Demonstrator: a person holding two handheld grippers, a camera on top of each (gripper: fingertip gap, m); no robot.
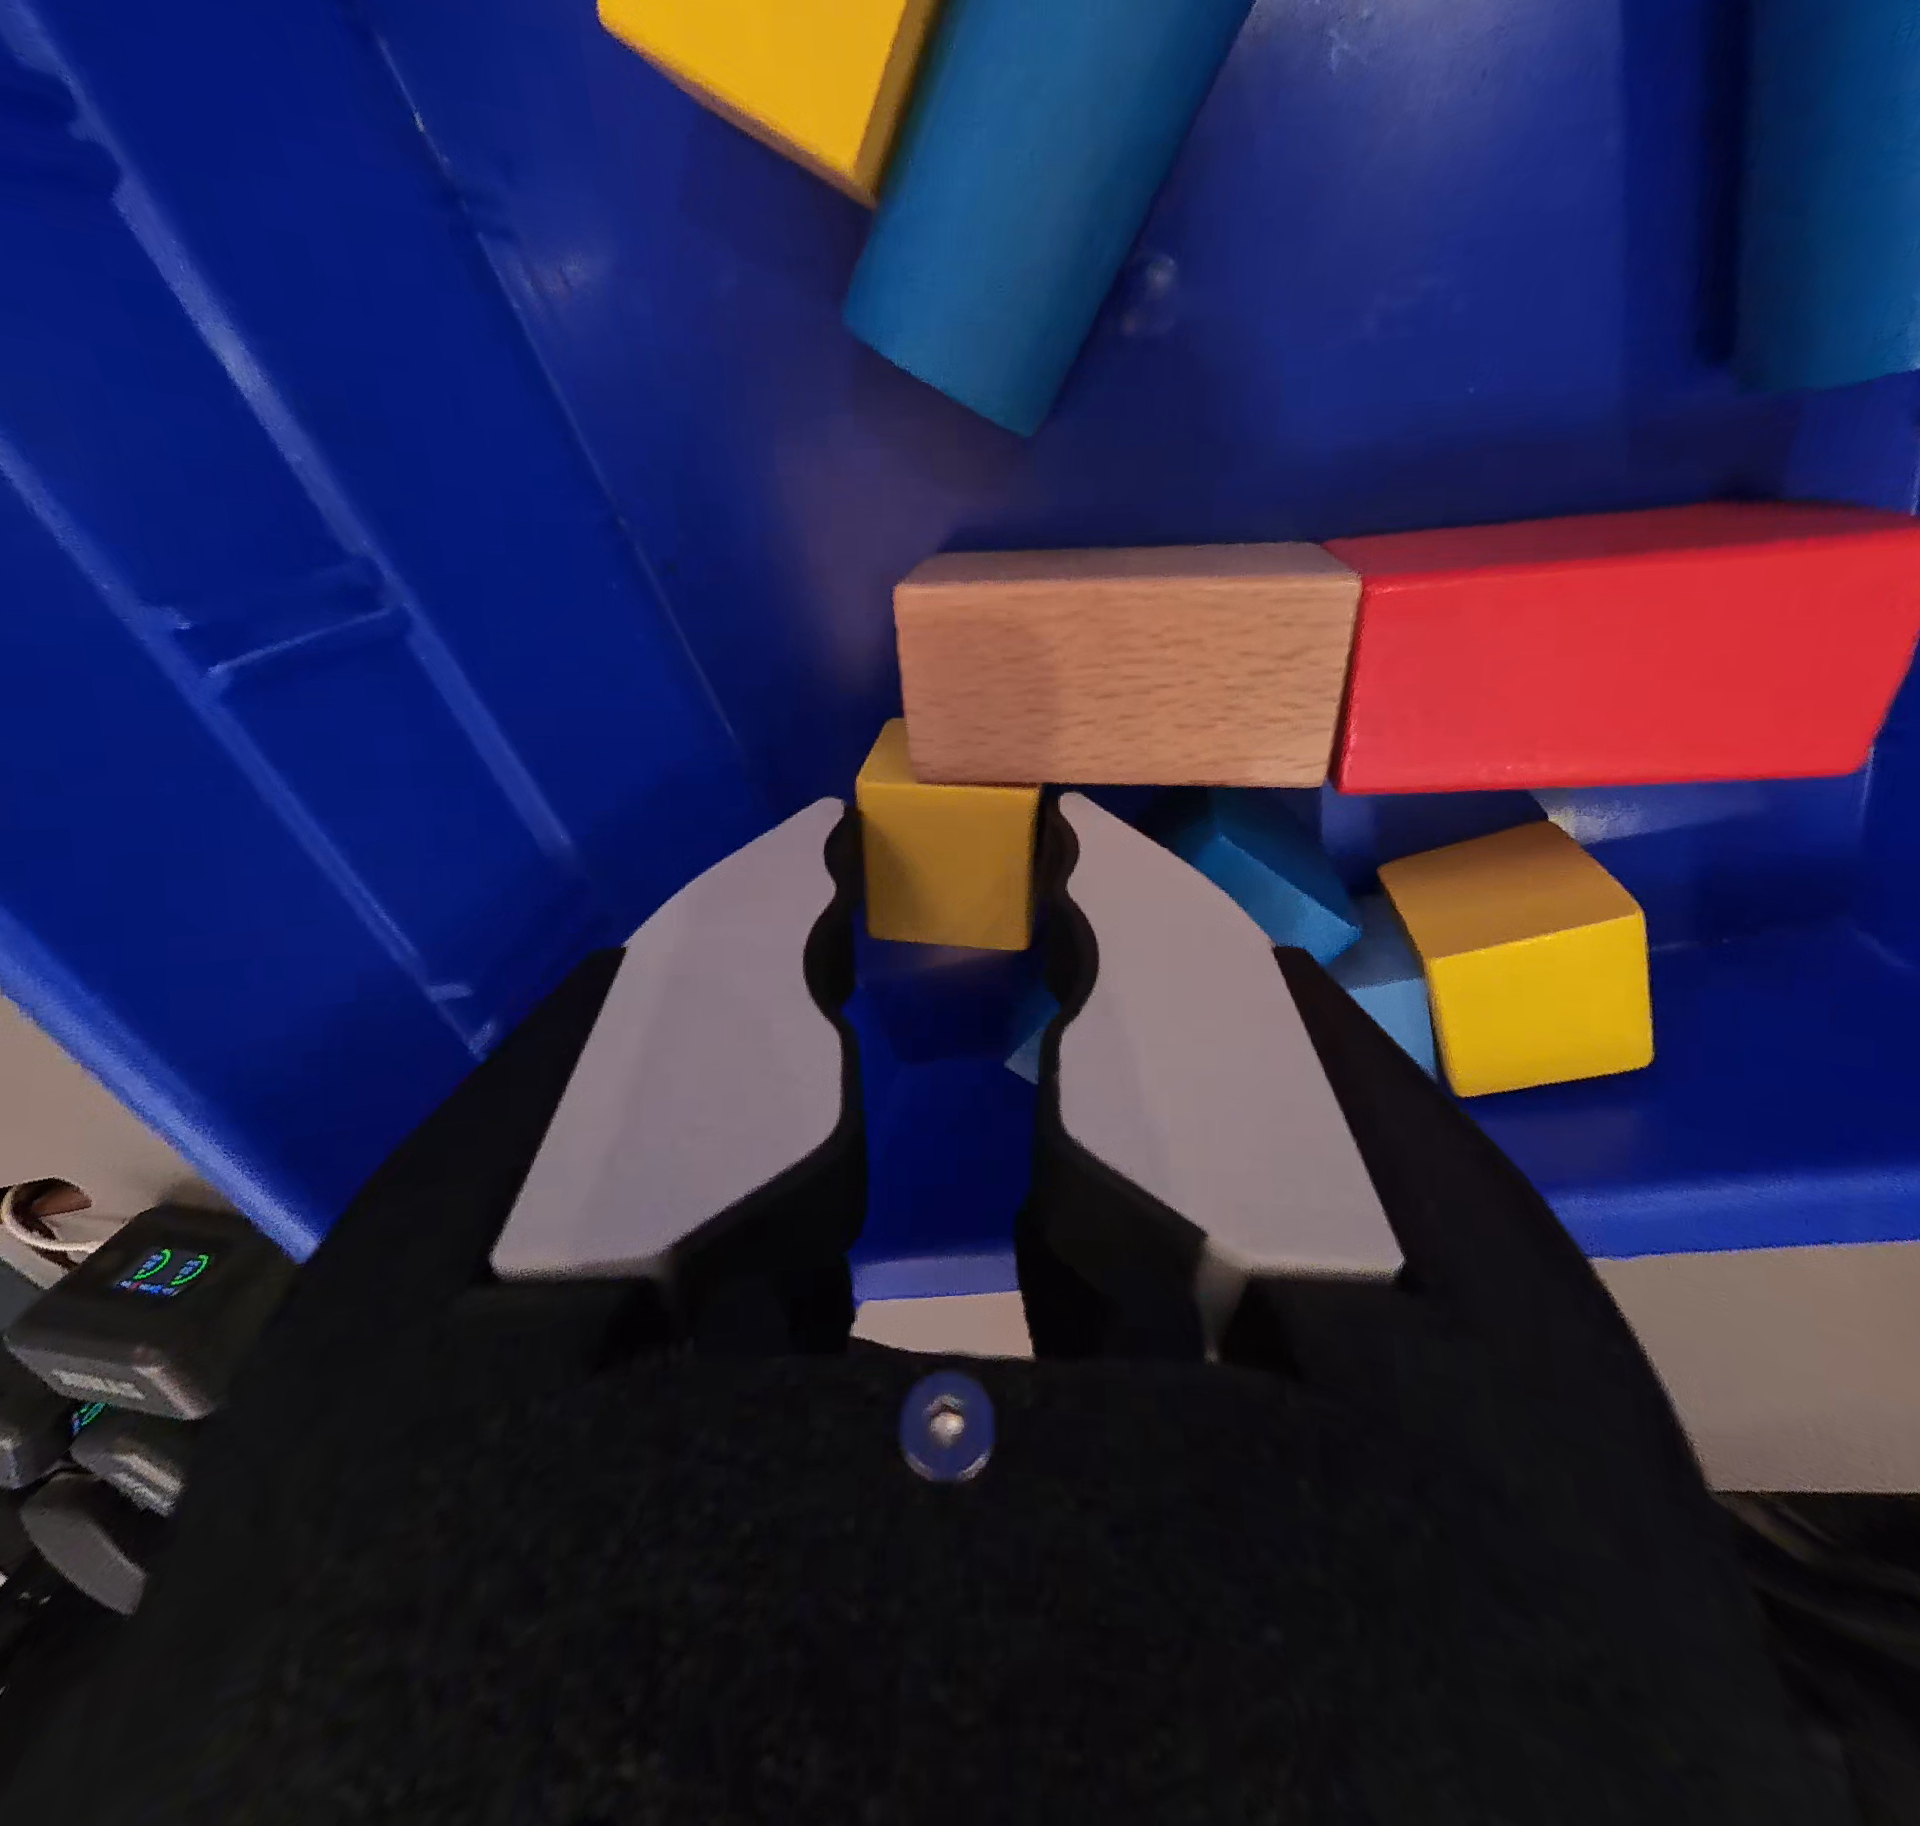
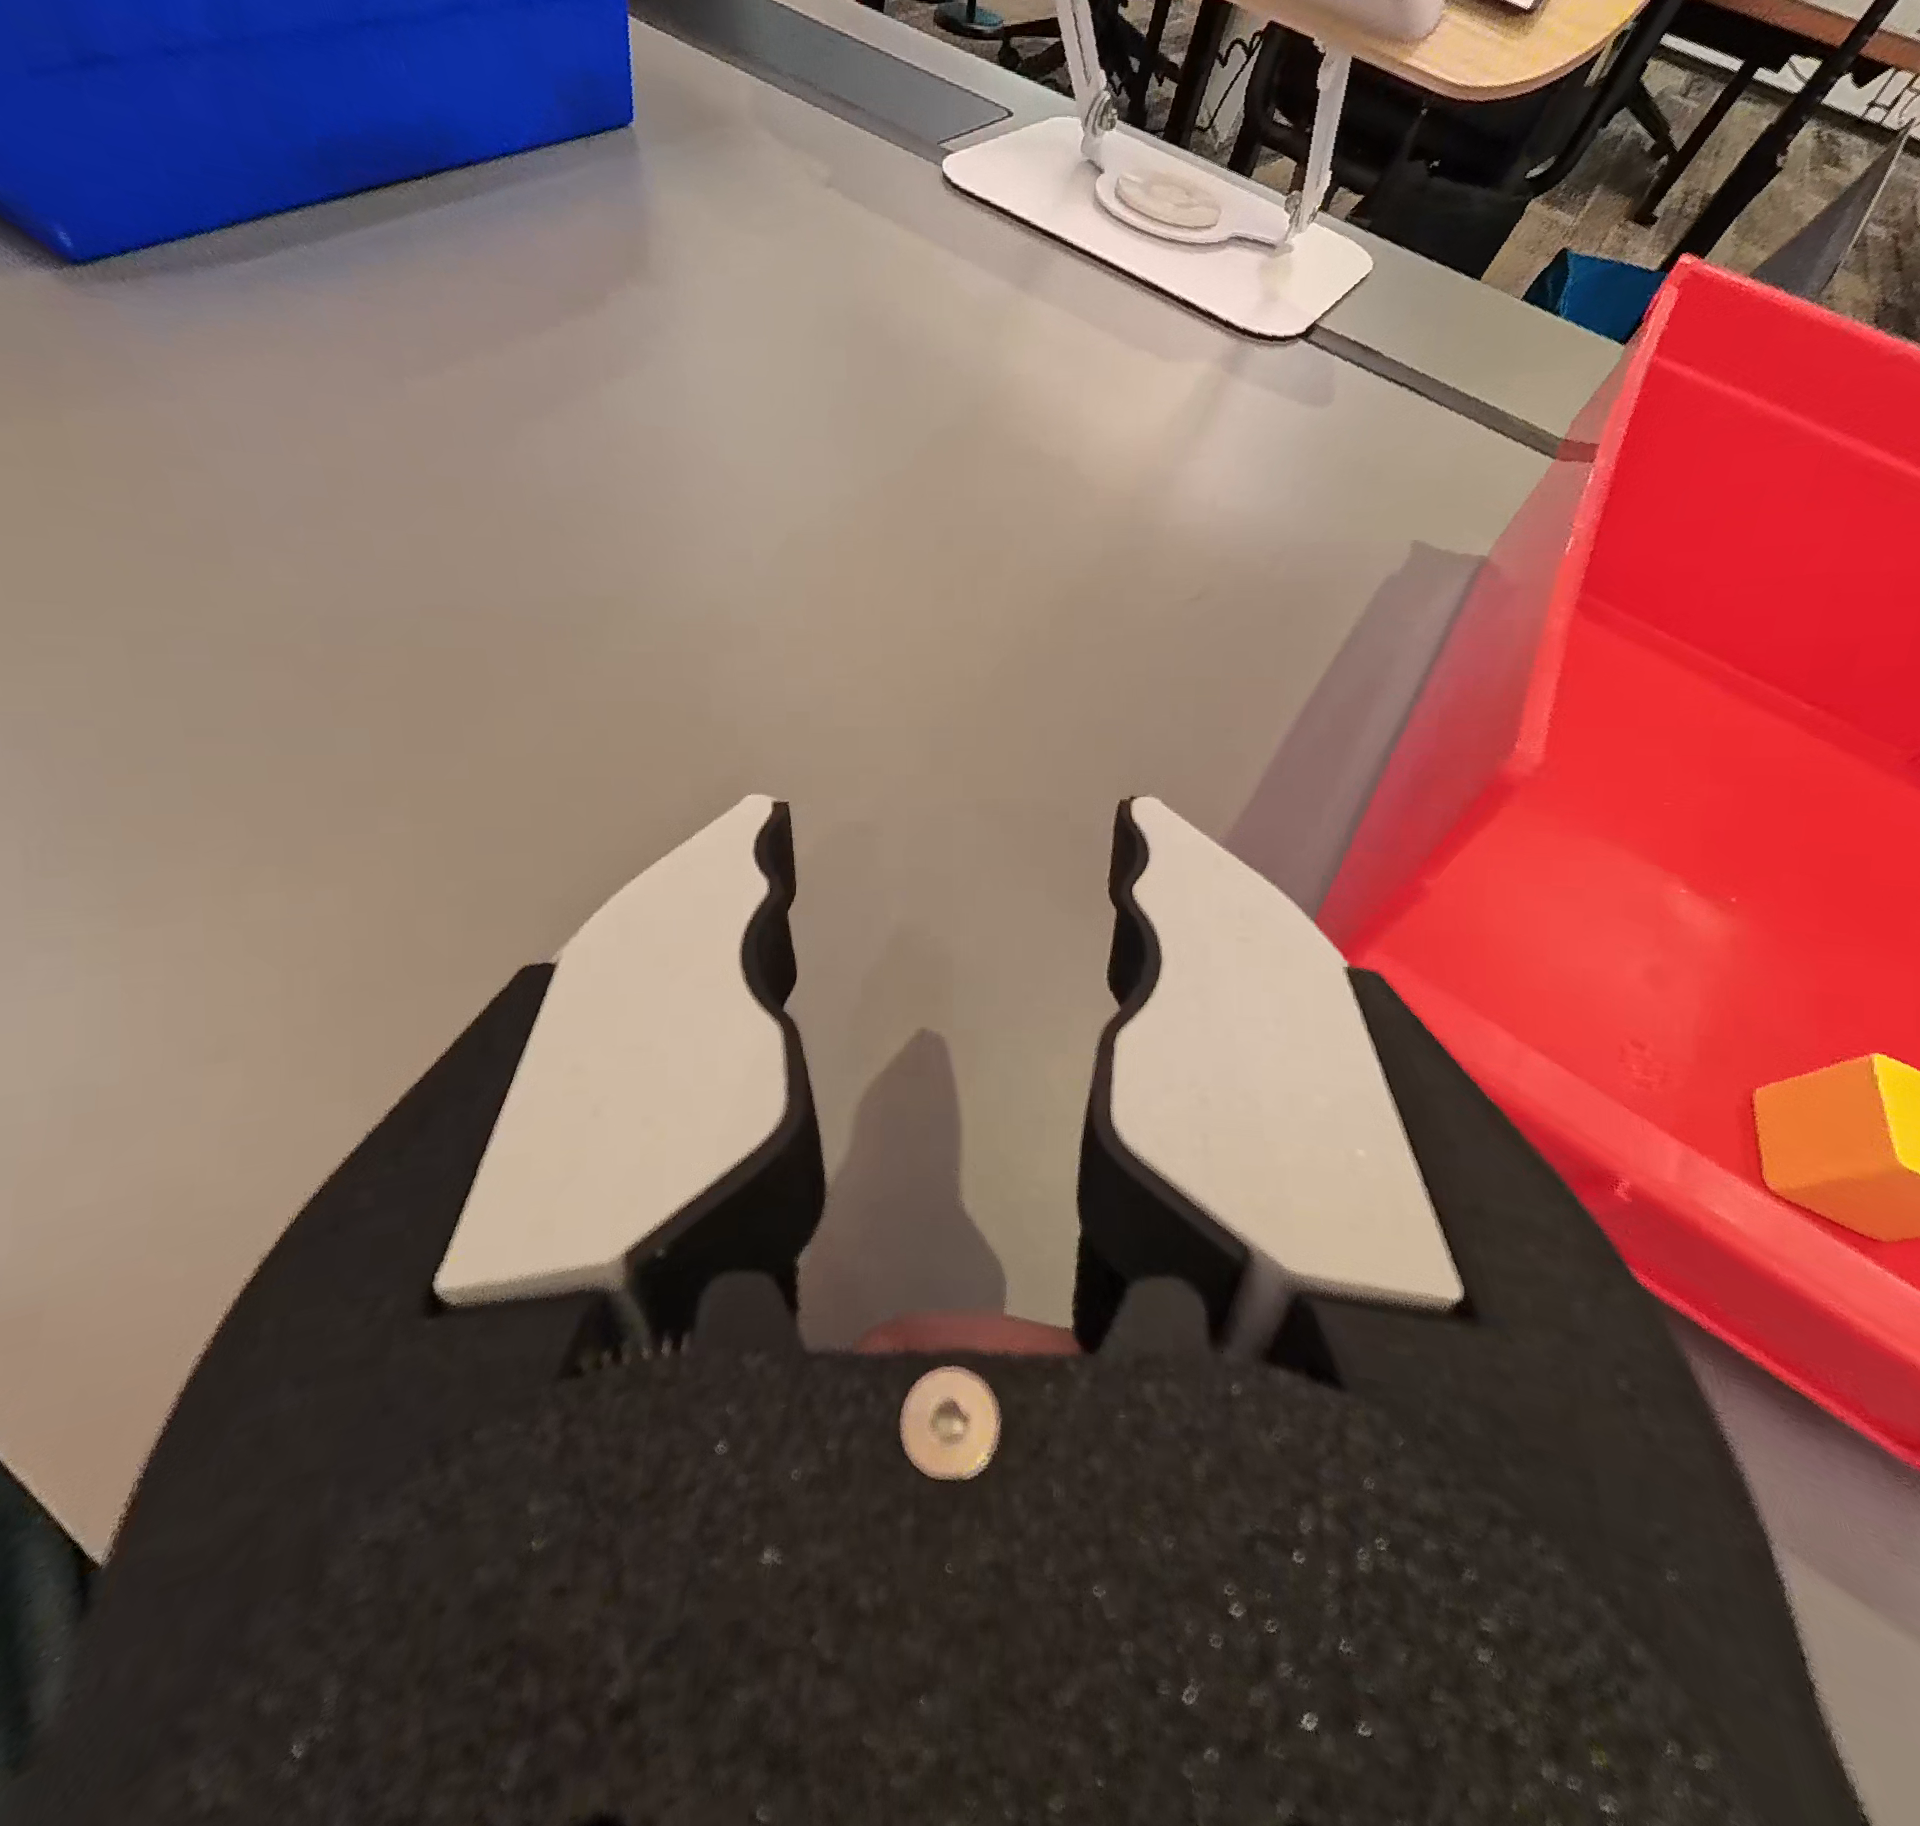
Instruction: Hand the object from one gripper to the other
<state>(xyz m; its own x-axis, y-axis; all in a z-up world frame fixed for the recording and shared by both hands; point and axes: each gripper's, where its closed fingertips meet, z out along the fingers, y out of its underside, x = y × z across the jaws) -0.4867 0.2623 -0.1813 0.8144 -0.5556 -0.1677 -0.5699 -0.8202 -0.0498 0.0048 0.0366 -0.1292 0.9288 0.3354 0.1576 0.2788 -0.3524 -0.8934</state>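
Pick-up stage: left gripper (image 1: 948, 841) clamped on the small yellow cube (image 1: 948, 867) inside the blue bin (image 1: 416, 529) — right gripper (image 2: 951, 841) spread, empty, over the grey table (image 2: 727, 529); handover still ahead.

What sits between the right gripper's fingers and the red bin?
Nothing. In the right wrist view, only bare grey table separates the open right gripper from the red bin; nothing lies between its fingers either.

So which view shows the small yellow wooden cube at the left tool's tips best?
The left wrist view: the small yellow wooden cube sits between the left tool tips, inside the blue plastic bin. The right wrist view doesn't show it.
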